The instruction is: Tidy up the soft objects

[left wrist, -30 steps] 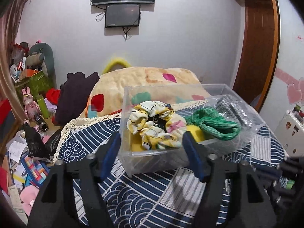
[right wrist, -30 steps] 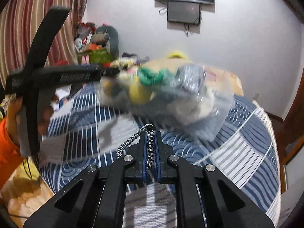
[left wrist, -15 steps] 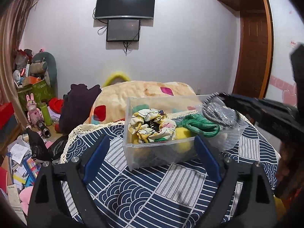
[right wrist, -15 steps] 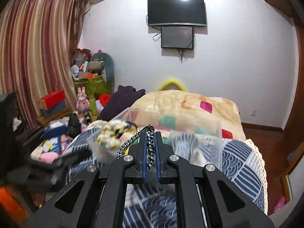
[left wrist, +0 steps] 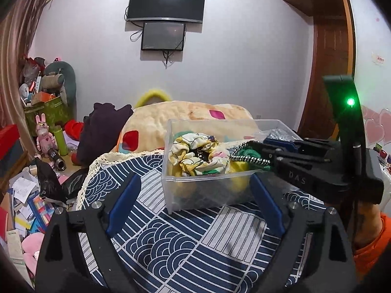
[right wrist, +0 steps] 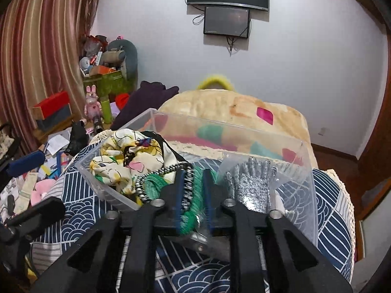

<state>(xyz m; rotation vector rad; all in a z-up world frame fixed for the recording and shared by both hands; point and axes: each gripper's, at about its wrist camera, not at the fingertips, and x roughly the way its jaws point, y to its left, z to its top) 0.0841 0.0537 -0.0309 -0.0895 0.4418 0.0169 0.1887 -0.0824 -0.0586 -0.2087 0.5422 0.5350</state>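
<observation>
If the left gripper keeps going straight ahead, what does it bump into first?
Probably the near wall of the clear plastic bin. The left gripper is open and aimed at it, with only patterned tablecloth between. Depth is hard to judge here.

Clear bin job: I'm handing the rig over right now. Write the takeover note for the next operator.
Left gripper: open, empty, low over the blue patterned cloth in front of the clear bin.
Right gripper: over the bin, jaws parted wider than the black-and-white cord between them; the cord looks released or nearly so.
In the bin: floral scrunchie, green rope, bagged grey gloves.
Done: cord brought to the bin, lying on the green rope.
Left: make sure the cord drops in, then withdraw the right gripper.
</observation>
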